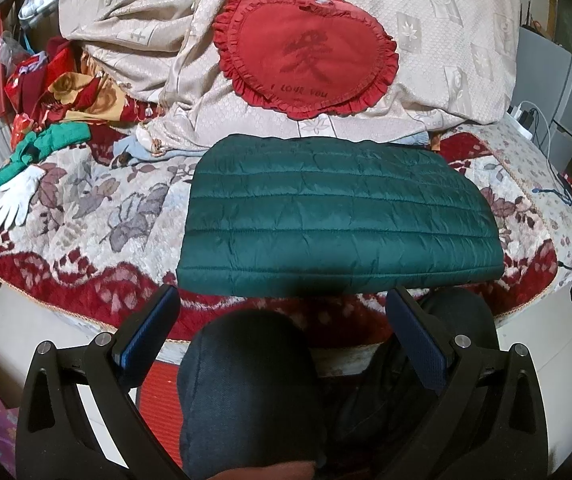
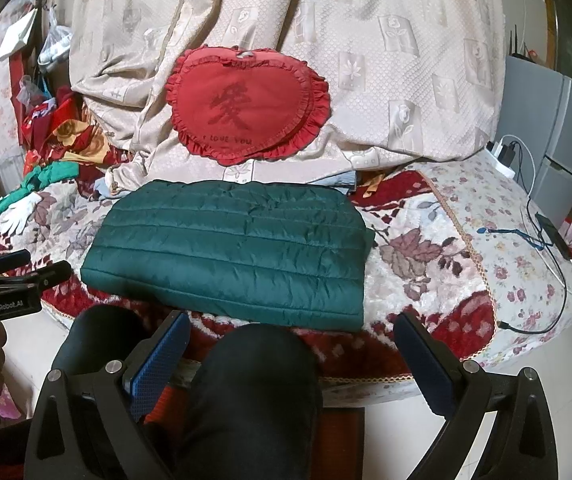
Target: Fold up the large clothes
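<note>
- One dark green quilted jacket (image 1: 337, 216) lies folded into a flat rectangle on the bed (image 1: 86, 216), near the front edge, with nothing gripping it.
- Two tools are in the room, one in each of the person's hands. The left tool (image 1: 282, 320) has its blue-padded fingers (image 1: 154, 328) spread wide apart, holding nothing, short of the jacket's near edge.
- The right tool (image 2: 293, 344) is likewise spread apart and empty, also just short of the jacket.
- Two knees in dark trousers (image 2: 254, 392) sit below the tools, against the bed's edge.
- One red heart-shaped cushion (image 1: 305, 48) with a frilled rim leans on a heap of beige patterned bedding (image 1: 445, 40) behind the jacket.
- One white glove (image 1: 16, 200) lies on the bed's far left, beside a green knitted piece (image 1: 58, 138).
- One white power strip (image 2: 503, 158) sits at the bed's right corner, with cables (image 2: 557, 248) trailing down that side.
</note>
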Demonstrator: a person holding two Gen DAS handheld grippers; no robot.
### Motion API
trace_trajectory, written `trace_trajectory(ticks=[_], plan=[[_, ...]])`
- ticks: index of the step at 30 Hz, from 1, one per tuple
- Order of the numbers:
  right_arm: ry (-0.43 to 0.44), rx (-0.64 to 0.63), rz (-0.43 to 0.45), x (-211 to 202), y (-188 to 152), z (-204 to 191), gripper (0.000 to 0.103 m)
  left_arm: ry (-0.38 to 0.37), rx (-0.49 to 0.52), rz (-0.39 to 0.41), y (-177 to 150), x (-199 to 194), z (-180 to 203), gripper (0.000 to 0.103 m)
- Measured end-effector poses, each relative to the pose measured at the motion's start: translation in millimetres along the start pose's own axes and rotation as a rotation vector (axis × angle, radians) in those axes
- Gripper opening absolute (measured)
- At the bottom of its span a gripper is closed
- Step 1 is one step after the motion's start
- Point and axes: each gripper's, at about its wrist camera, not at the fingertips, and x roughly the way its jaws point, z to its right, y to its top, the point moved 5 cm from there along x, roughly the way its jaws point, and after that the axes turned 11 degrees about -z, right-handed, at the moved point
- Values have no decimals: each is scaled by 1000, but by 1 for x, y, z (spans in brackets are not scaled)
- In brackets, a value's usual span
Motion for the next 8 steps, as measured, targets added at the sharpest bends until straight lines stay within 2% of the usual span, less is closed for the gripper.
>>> trace_trajectory(ticks=[5,8], plan=[[-3,3,-6,1,1,0,101,-23,2,-2,-3,0,6,103],[-2,1,-1,0,2,2,101,-30,14,27,-3,-3,8,103]])
